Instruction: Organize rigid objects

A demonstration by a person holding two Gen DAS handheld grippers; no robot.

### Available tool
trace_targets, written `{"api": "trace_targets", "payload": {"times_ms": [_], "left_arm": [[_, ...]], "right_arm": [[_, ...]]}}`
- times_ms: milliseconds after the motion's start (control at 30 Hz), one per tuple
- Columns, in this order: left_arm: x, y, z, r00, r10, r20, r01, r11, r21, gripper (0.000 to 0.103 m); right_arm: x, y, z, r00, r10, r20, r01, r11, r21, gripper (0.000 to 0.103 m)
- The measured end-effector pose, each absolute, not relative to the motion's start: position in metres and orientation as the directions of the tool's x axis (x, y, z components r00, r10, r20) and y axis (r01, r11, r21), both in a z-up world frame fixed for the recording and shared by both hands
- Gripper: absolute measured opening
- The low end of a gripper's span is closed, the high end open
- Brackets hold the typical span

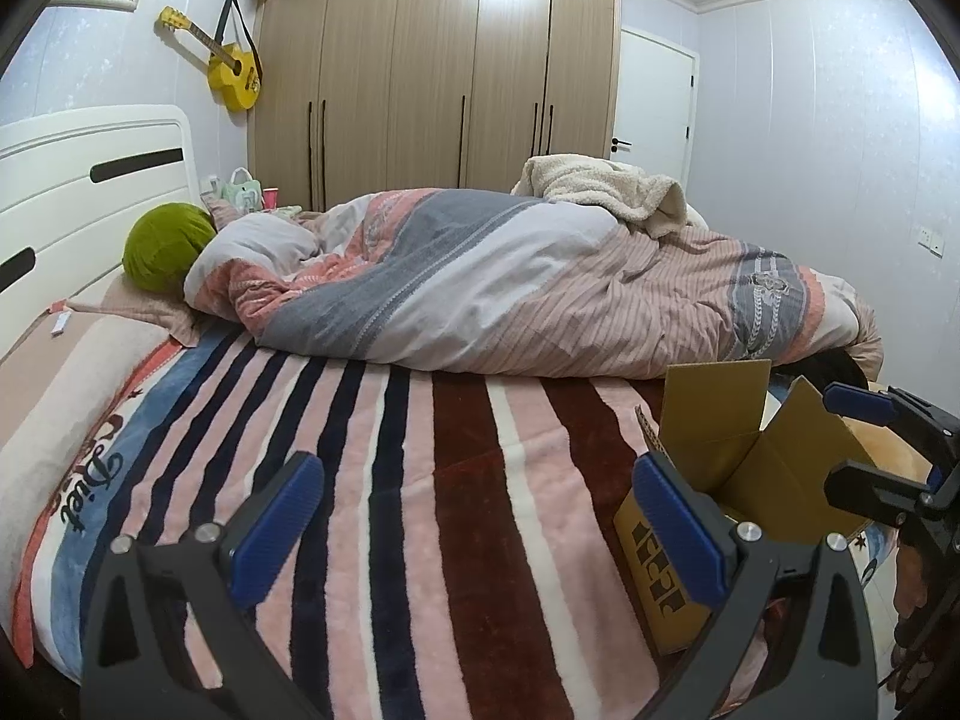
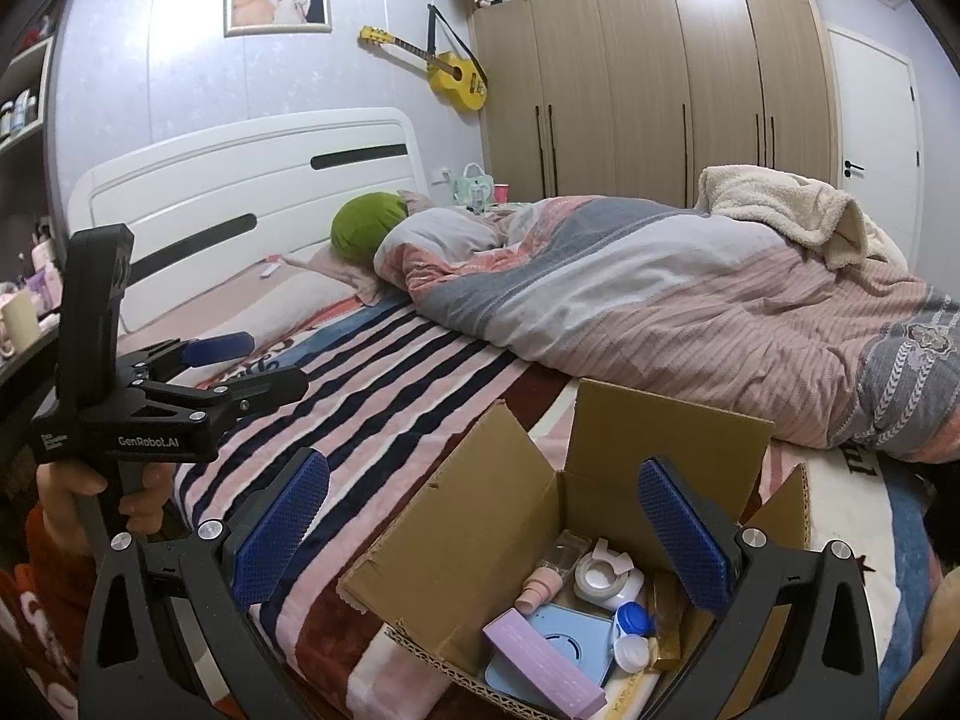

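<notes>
The bed (image 1: 420,510) with its striped blanket fills both views. The open cardboard box (image 2: 480,516) stands on it, lower right of each frame. Only the right wrist view shows the contents: a blue case (image 2: 558,648), a lilac box (image 2: 540,660) whose long axis runs toward lower right, and a tape dispenser (image 2: 603,579). Left gripper (image 1: 480,534) and right gripper (image 2: 483,546) both have their jaws spread, holding nothing.

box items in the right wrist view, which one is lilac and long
The lilac carton, lying at the near edge of the cardboard box across the pale blue flat case; the tape dispenser is white and rounded.
</notes>
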State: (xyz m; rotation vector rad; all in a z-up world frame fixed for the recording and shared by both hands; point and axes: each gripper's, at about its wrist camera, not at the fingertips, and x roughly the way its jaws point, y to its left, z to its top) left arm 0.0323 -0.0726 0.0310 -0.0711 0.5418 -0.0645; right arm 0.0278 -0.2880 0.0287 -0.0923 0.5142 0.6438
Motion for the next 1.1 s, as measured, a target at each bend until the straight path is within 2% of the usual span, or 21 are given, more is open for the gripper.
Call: {"api": "trace_targets", "payload": {"times_ms": [1100], "left_arm": [[0.0330,-0.0758,0.0272,0.853,-0.082,-0.515,0.043,0.995,-0.087,0.102]], "right_arm": [[0.0314,-0.2881,0.0243,0.669,0.549,-0.501,-0.599,0.797,0.073,0.103]]}}
